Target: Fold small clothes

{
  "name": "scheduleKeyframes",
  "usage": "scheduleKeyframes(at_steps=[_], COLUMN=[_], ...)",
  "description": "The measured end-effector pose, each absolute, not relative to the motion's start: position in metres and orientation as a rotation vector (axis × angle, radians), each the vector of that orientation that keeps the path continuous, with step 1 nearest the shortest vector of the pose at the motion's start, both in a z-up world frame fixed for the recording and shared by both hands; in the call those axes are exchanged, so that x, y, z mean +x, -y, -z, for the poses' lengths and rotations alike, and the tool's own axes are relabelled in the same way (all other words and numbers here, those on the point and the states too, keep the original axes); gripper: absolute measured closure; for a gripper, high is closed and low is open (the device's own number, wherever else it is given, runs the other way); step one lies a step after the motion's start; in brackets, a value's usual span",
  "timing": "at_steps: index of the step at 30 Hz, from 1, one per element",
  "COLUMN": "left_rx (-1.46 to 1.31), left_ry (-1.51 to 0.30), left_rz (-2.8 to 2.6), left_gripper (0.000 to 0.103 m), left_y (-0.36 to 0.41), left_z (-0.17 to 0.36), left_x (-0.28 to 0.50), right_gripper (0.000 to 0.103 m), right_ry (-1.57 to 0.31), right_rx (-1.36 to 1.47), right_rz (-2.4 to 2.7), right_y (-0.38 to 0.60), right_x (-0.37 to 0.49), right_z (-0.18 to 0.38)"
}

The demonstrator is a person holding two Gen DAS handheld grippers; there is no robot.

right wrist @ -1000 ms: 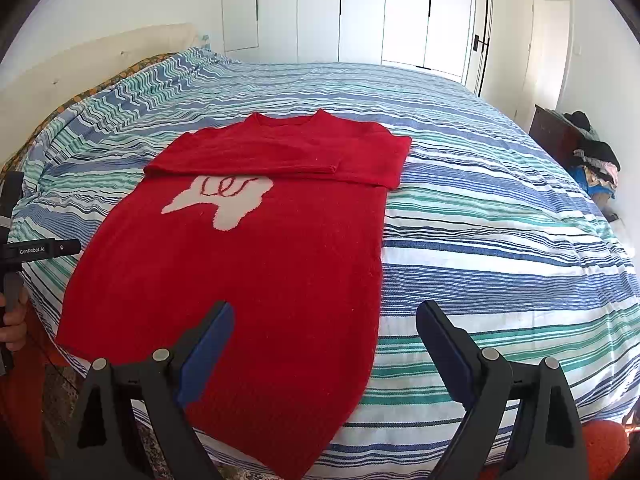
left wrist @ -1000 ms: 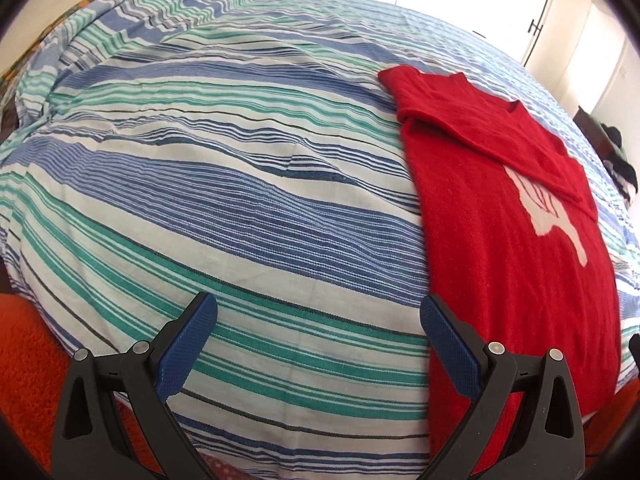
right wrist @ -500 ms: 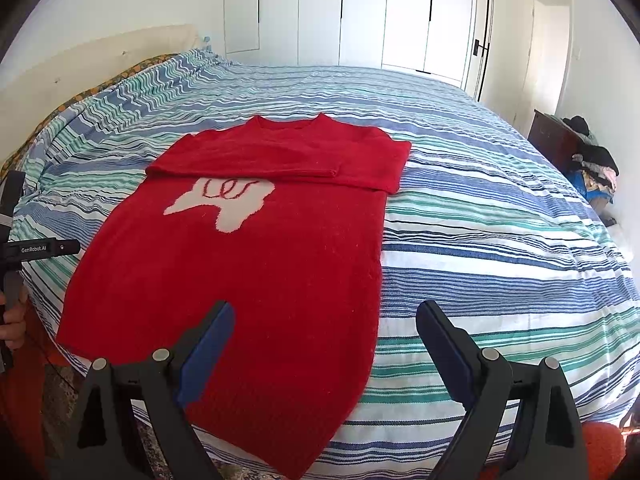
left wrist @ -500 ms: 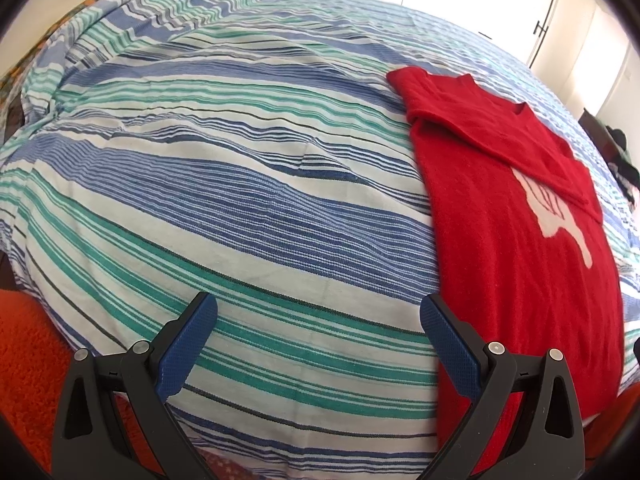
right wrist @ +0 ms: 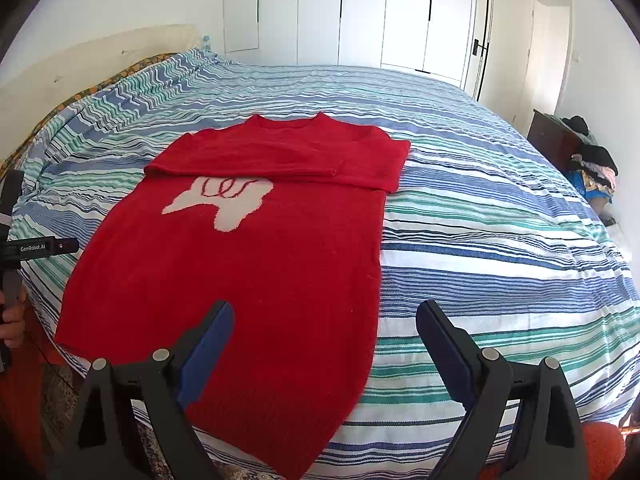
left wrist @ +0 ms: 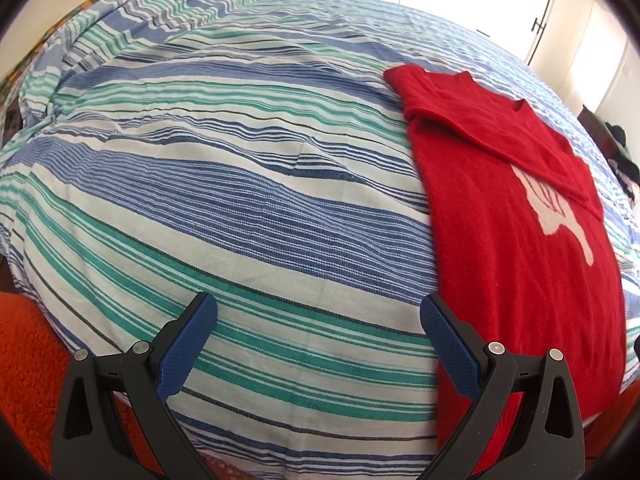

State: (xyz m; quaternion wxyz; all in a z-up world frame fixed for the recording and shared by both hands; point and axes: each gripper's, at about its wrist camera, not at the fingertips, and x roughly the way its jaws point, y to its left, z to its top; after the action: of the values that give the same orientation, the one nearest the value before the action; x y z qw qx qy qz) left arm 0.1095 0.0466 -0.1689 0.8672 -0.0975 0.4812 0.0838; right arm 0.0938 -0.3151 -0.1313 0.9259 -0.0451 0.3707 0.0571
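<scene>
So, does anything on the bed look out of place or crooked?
Only a little. The red sweater lies slightly askew on the striped bedspread, and its bottom hem hangs over the near edge of the bed. Its sleeves are already folded across the chest. Nothing looks damaged or spilled.

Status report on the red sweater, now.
Left gripper open, empty. Right gripper open, empty, over hem. Red sweater flat on striped bedspread, sleeves folded across chest. Nothing in the way.

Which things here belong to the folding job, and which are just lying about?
For the job:
- red sweater, flat, sleeves folded in
- left claw, open, empty
- right claw, open, empty
- striped bedspread, the work surface

Lying about:
- pile of clothes on the dark cabinet
- white wardrobe
- orange rug
</scene>
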Motion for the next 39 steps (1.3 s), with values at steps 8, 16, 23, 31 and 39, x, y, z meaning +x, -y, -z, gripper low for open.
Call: scheduleKeyframes(at_steps=[8,16,23,31,39], left_rx=[-0.31,-0.025,-0.285,-0.323,-0.557], left_ry=[-0.981,-1.17,-1.236,-1.382,-1.364], left_rz=[-0.07,0.018,0.227,0.321,0.441], left_gripper=[0.001,0.001,0.003,0.076,0.098], left_y=[-0.045,0.011,0.006,0.03,0.013], left_z=[0.146,0.18,0.154,0.181,0.152], left_x=[0.103,0.103,0.079,0.08,0.091], right_gripper=[0.011,0.011,0.013,0.024,0.098], right_ry=[-0.731,-0.969,-1.029,-1.269,-1.338], right_rx=[-0.086,-0.05,0.185,0.504,0.591], right_rz=[-0.121,-0.275,-0.31,-0.419,-0.623], right_y=[0.315,0.308,0.355,0.39,0.377], right_x=[0.091,0.109,0.109,0.116,0.116], right_z=[0.122,0.153,0.134,0.183,0.185])
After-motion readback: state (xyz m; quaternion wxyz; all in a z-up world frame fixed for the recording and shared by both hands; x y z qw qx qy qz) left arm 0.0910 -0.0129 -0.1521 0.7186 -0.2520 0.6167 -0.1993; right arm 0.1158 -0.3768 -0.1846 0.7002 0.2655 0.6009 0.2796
